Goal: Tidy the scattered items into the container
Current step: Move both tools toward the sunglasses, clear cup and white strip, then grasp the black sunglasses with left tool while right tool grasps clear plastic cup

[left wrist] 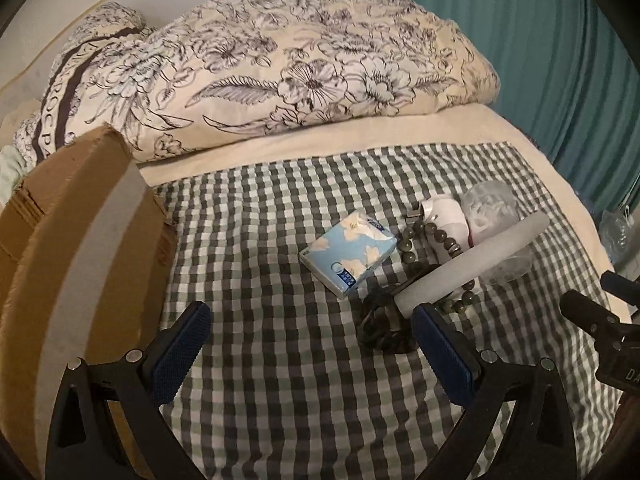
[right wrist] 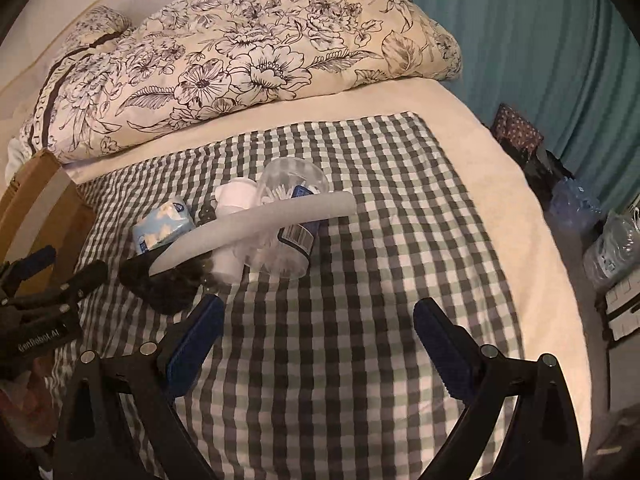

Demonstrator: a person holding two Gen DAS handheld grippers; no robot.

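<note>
The scattered items lie in one cluster on the checked cloth (left wrist: 280, 360), right of centre in my left view and left of centre in my right view. A blue floral tissue pack (left wrist: 349, 257) lies flat at the cluster's left edge. Just beside it, a string of dark green beads (left wrist: 416, 236) curls around a white bottle (left wrist: 448, 216). A clear plastic jar (right wrist: 288, 220) lies on its side, holding what look like cotton swabs; its dark label faces my right camera. A white foam tube (left wrist: 472, 258) rests diagonally across the bottle and jar, its lower end touching a dark crumpled object (left wrist: 384, 324) which I cannot identify. The container, a brown cardboard box (left wrist: 80, 260), stands at the left edge of the cloth, well apart from the cluster; its inside is not visible. My left gripper (left wrist: 310, 344) hovers above the cloth with its fingers spread wide, gripping nothing, its right pad near the dark object. My right gripper (right wrist: 318, 340) is likewise spread and empty over bare cloth, near the cluster. Beyond the cloth, a floral duvet (left wrist: 300, 68) lies folded on the cream sheet (left wrist: 320, 136), with a teal curtain (left wrist: 540, 60) behind.
</note>
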